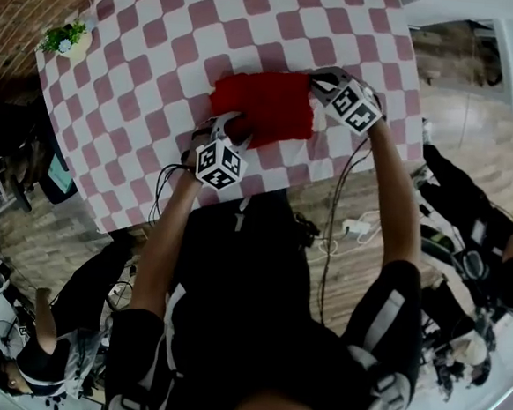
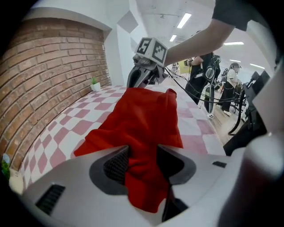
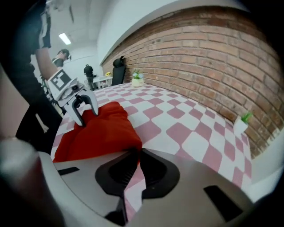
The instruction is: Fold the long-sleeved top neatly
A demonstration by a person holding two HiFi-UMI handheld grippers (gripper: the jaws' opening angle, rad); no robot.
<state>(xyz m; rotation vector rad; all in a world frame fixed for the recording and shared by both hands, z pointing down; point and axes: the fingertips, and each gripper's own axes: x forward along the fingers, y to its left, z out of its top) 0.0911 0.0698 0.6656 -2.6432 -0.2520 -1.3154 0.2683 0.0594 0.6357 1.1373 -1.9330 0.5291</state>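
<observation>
The red long-sleeved fabric top (image 1: 268,108) lies folded over close to the near edge of the pink-and-white chequered bench (image 1: 152,68). The jaws of my left gripper (image 2: 142,155) clamp its cloth. Those of my right gripper (image 3: 134,153), almost together, pinch its edge.

Both bare forearms reach forward, the tongs tilted steeply down. The left tongs (image 2: 142,162) are clamped on the top (image 2: 148,117). The right tongs (image 3: 134,160) are pinched almost together on its right edge.

Red top (image 1: 268,108), pink-and-white checked tablecloth (image 1: 161,68)
</observation>
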